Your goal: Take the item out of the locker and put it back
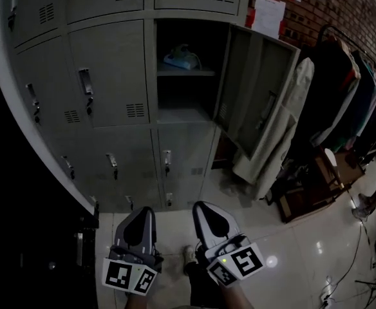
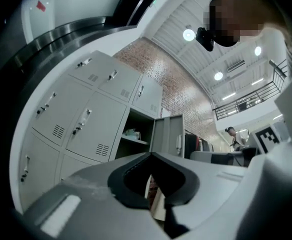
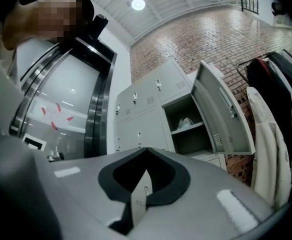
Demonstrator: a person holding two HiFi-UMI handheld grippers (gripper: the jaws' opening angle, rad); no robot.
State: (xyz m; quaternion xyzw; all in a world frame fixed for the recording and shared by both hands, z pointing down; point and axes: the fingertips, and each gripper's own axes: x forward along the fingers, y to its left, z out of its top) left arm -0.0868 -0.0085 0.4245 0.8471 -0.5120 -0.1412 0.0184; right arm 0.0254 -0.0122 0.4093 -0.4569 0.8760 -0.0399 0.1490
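**Both grippers shut and empty; item on the locker shelf**

Nearest, at the bottom of the head view, the left gripper (image 1: 143,211) and right gripper (image 1: 202,206) are held side by side, low over the pale tiled floor (image 1: 291,243). They sit close together but do not touch, and both point toward the locker (image 1: 185,98). In the left gripper view the left gripper (image 2: 151,155) has its jaws closed tip to tip with nothing between them. In the right gripper view the right gripper (image 3: 146,149) is closed the same way and also holds nothing.

Beyond them stands the grey locker bank. One compartment is open, and its door (image 1: 252,89) is swung out to the right. The item (image 1: 178,58), small and pale blue-green, lies on the shelf (image 1: 187,72) in the upper part of that compartment, toward its left side and well apart from both grippers. It shows too small to tell what it is. The space below the shelf looks bare.

Right of the door hangs a whitish coat (image 1: 278,127). Past it is a rack (image 1: 349,76) of dark clothes. Behind the rack is a brick wall (image 1: 349,5).
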